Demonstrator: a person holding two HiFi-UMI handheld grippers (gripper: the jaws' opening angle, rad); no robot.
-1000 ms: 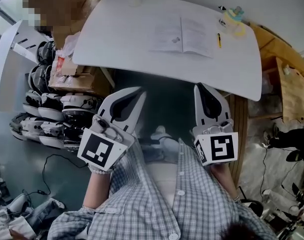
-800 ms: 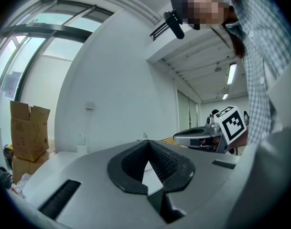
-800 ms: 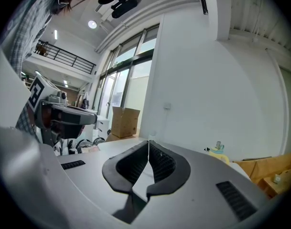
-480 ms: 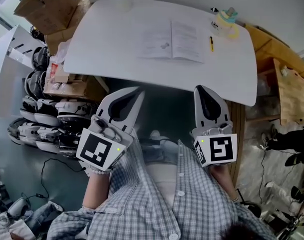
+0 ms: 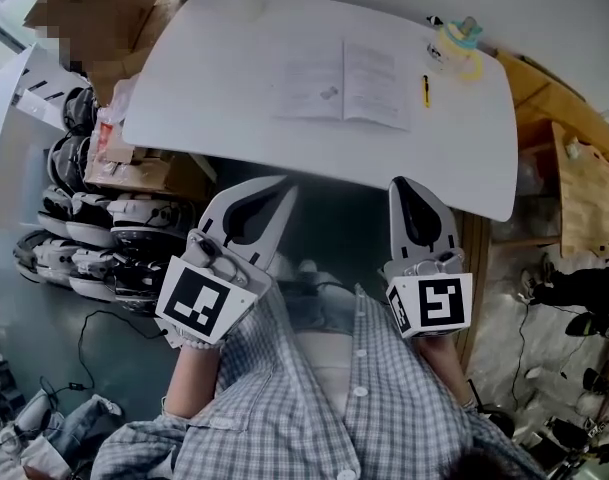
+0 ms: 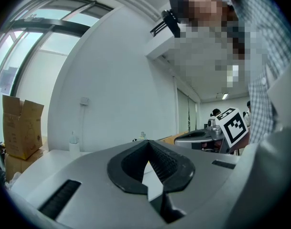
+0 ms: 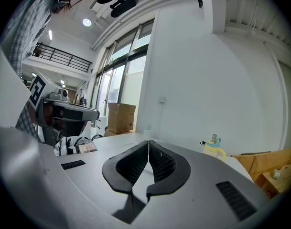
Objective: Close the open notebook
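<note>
Because the left gripper (image 5: 282,186) and the right gripper (image 5: 400,182) both have their jaws pressed together on nothing and sit short of the tabletop (image 5: 214,88) edge, the step in hand looks like the reach. It should go best with one closed tip slid under an outer page edge and swung over the spine, the other pinning the opposite half. The notebook (image 5: 346,85) lies open and flat, well apart from both grippers and nearer the right one's line, with a pen (image 5: 425,90) just beside its right edge.
</note>
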